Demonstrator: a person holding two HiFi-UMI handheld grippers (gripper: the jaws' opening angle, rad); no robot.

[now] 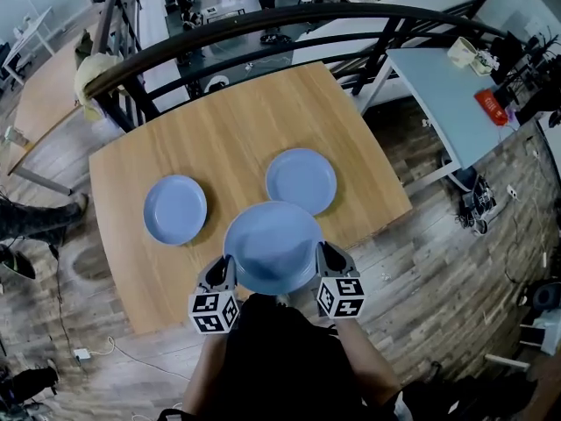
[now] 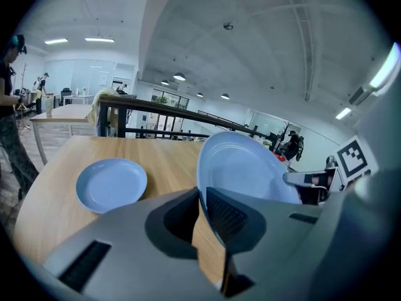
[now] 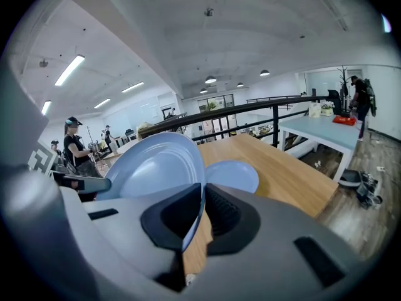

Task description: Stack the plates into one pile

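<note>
I have a light blue plate (image 1: 272,244) held between both grippers, low in the centre of the head view, over the near edge of the wooden table (image 1: 228,121). The left gripper (image 1: 221,272) pinches the plate's rim at lower left. In the left gripper view the rim runs straight between the two ribbed pads, with the jaws closed down to a narrow gap on it. The right gripper (image 1: 328,261) pinches the opposite rim at lower right. In its own view the jaws are pressed nearly together with the thin edge of the plate clamped between them. Each gripper's marker cube sits below it in the frame, the left cube (image 1: 214,311) and the right cube (image 1: 340,296).

Two more blue plates lie flat on the table. The left plate (image 1: 175,209) is at centre left of the frame, just beside the held one but apart from it. The right plate (image 1: 301,181) is just above the held plate, and their rims overlap in the picture; I cannot tell whether they touch. The two resting plates lie well apart from each other.

A dark curved railing (image 1: 263,20) crosses the top of the frame behind the table. A pale blue table (image 1: 438,95) stands at upper right.
</note>
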